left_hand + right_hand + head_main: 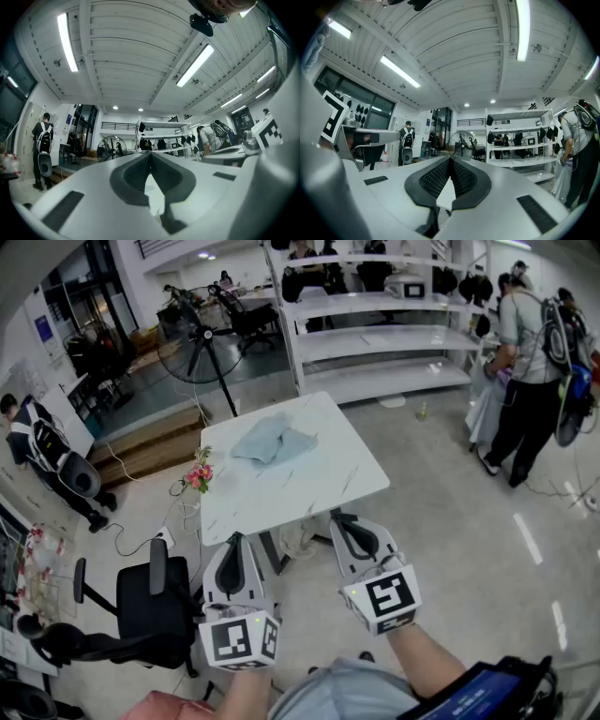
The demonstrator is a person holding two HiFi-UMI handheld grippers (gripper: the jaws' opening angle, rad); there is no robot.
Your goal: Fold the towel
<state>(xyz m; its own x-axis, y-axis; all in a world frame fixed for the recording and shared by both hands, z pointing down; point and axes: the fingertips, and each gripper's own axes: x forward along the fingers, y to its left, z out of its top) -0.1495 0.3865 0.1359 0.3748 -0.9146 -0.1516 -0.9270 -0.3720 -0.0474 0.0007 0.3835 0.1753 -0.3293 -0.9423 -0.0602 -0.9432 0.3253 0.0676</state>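
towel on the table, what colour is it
Pale blue. The towel lies crumpled on the white marble-look table, clearest in the head view.

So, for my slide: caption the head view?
Crumpled light-blue towel on white marble-look table; left gripper and right gripper shut and empty.

Left hand-held gripper (232,565) jaws closed and empty, right hand-held gripper (354,535) likewise, side by side, roughly level

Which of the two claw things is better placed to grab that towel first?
Probably the left gripper: the crumpled light-blue cloth towel lies left of centre on the white marble-look table, more in line with it than with the right gripper. Both are shut.
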